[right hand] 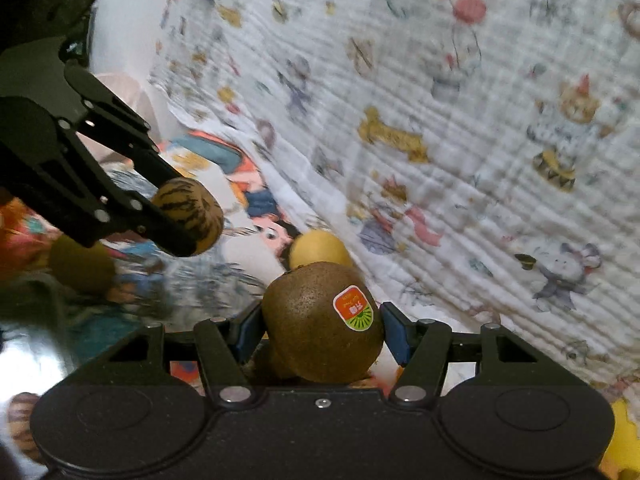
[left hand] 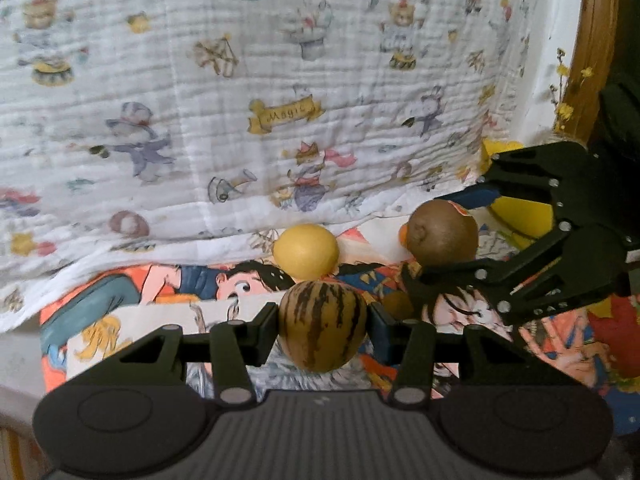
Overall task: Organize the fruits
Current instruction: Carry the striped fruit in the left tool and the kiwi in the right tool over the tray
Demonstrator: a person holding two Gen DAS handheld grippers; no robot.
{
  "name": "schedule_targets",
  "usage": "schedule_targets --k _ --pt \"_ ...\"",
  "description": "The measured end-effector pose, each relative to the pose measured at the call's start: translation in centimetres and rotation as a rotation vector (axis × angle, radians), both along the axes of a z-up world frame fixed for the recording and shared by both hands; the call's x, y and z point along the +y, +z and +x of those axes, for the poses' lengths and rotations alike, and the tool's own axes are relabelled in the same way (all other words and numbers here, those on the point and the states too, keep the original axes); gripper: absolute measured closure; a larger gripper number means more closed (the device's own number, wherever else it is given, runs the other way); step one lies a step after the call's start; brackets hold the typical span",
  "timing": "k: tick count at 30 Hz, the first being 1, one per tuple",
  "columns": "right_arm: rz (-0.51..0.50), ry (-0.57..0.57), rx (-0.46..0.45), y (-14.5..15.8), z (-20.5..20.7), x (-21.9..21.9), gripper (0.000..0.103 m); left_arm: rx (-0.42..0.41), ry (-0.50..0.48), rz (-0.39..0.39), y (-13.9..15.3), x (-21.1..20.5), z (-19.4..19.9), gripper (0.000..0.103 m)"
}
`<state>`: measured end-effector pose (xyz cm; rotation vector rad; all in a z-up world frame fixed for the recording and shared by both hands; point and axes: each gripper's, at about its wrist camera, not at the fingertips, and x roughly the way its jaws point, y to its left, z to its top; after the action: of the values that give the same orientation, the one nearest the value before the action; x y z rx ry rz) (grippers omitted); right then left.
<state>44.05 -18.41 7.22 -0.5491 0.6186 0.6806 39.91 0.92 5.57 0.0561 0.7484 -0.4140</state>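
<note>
My left gripper (left hand: 323, 326) is shut on a tan fruit with dark stripes (left hand: 322, 324), held above a cartoon-printed sheet (left hand: 160, 304). My right gripper (right hand: 322, 330) is shut on a brown kiwi (right hand: 320, 324) with an orange and green sticker. The kiwi (left hand: 442, 234) and right gripper (left hand: 452, 240) also show at the right of the left wrist view. The striped fruit (right hand: 188, 214) and left gripper (right hand: 180, 216) show at the left of the right wrist view. A yellow round fruit (left hand: 306, 251) lies on the sheet beyond both; it also shows in the right wrist view (right hand: 320, 250).
A white cloth printed with cartoon animals (left hand: 240, 100) covers the surface behind the fruits. A yellow object (left hand: 520, 212) sits behind the right gripper. A wooden rim (left hand: 592, 48) stands at the far right. A blurred dark round fruit (right hand: 82, 264) lies below the left gripper.
</note>
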Motion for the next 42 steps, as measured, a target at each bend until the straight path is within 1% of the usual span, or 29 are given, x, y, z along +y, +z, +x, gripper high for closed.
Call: schedule_targets --k 5,8,14,19,25,31,35,42 --pt "0.029 0.030 0.010 1.5 -3.8 0.4 0.040 0.017 0.028 -0.038 1.2 0.7 -3.4 0.051" --pt "0.046 0.048 0.021 2.1 -6.3 0.5 0.040 0.020 0.038 -0.044 1.5 1.2 -5.0 0.051" --pt "0.045 0.076 0.042 2.3 -10.8 0.8 0.040 0.027 0.059 -0.056 1.8 2.2 -8.3 0.051" --pt "0.047 0.064 0.068 1.8 -13.4 0.5 0.040 0.045 0.076 -0.070 1.0 2.8 -10.6 0.051" --pt "0.040 0.052 0.120 0.7 -16.7 -0.1 0.040 0.088 0.078 -0.102 -0.9 3.2 -12.4 0.051" --pt "0.031 0.047 0.164 -0.8 -18.9 -0.7 0.040 0.112 0.072 -0.111 -2.3 2.9 -13.8 0.051" --pt "0.028 0.034 0.195 -1.8 -19.4 -1.0 0.040 0.123 0.063 -0.087 -3.0 2.4 -14.4 0.051" --pt "-0.009 0.055 0.232 -3.4 -19.9 -0.5 0.040 0.140 0.048 -0.059 -3.8 1.8 -14.9 0.051"
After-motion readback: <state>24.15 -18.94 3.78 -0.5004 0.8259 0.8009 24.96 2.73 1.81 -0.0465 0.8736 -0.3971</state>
